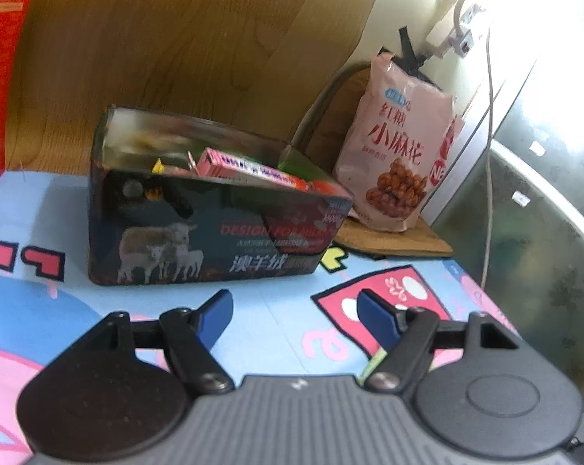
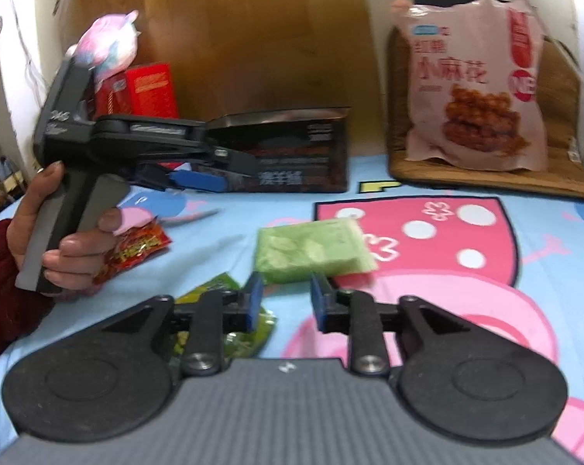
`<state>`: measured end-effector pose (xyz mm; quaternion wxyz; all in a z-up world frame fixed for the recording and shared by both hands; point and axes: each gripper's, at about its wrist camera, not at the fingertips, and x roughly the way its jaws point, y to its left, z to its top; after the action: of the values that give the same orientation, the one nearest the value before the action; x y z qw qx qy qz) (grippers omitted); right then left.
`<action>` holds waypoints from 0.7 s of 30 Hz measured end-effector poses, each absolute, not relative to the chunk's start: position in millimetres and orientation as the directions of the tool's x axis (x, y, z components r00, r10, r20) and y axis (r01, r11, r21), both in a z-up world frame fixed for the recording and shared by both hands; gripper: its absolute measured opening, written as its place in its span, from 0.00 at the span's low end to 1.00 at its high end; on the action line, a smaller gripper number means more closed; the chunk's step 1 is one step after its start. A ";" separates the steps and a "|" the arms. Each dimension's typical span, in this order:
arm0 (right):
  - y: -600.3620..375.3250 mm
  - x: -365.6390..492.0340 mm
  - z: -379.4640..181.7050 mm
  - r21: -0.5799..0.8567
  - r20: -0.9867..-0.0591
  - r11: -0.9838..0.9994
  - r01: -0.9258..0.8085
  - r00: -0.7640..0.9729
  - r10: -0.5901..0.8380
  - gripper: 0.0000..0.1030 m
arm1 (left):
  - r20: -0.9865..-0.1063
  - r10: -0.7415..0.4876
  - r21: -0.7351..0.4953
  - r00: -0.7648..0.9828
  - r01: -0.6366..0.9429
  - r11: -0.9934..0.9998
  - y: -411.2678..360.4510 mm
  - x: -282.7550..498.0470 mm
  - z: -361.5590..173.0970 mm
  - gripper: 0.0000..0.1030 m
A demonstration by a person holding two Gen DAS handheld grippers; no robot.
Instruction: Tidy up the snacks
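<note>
The left gripper [image 1: 294,312] is spread with nothing between its pads; the dark tin [image 1: 214,209] of snacks stands just ahead of it; the right gripper [image 2: 286,298] is parted and empty (green packet [image 2: 311,250] lying just beyond its fingertips, apparently untouched).

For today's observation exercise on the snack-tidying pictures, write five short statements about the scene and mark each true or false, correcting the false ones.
1. The dark tin already holds a pink box. True.
2. The big pink snack bag lies flat inside the tin. False: it stands on a brown mat beside the tin.
3. The left gripper holds nothing. True.
4. The right gripper clamps the red packet. False: its blue pads grip nothing; the packet lies on the sheet.
5. A pale green packet lies just ahead of the right gripper. True.
</note>
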<state>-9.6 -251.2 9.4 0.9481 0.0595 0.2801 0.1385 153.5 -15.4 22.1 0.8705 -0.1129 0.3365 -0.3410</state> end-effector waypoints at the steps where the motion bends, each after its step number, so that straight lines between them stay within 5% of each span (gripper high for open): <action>1: -254.9 -11.2 9.4 0.196 -0.508 0.956 -0.220 0.811 0.291 0.37 | -0.504 -0.672 -0.430 0.542 0.517 0.740 -12.8 152.8 25.5 0.71; 9: -270.4 -12.4 6.8 0.238 -0.474 0.945 -0.223 0.823 0.313 0.48 | -0.520 -0.695 -0.458 0.496 0.525 0.717 -10.7 132.9 42.0 0.71; 12: -273.5 -1.3 4.0 0.225 -0.481 0.944 -0.243 0.814 0.324 0.61 | -0.575 -0.690 -0.467 0.440 0.517 0.718 -24.0 124.3 30.9 0.71; 19: -276.0 36.1 -6.8 0.159 -0.555 0.924 -0.347 0.742 0.375 0.73 | -0.620 -0.708 -0.525 0.338 0.492 0.694 -66.3 127.8 3.9 0.74; 20: -274.3 41.8 -8.7 0.153 -0.569 0.916 -0.370 0.725 0.388 0.73 | -0.622 -0.705 -0.516 0.342 0.498 0.697 -71.3 127.8 3.9 0.72; 21: -272.2 46.6 -10.7 0.159 -0.576 0.906 -0.392 0.708 0.407 0.73 | -0.626 -0.703 -0.513 0.336 0.502 0.697 -76.2 128.2 3.5 0.59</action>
<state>46.6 -272.2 -10.7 0.9241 0.0122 0.3147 0.2162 128.2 -76.2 3.5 0.8093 -0.1146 0.4397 -0.3723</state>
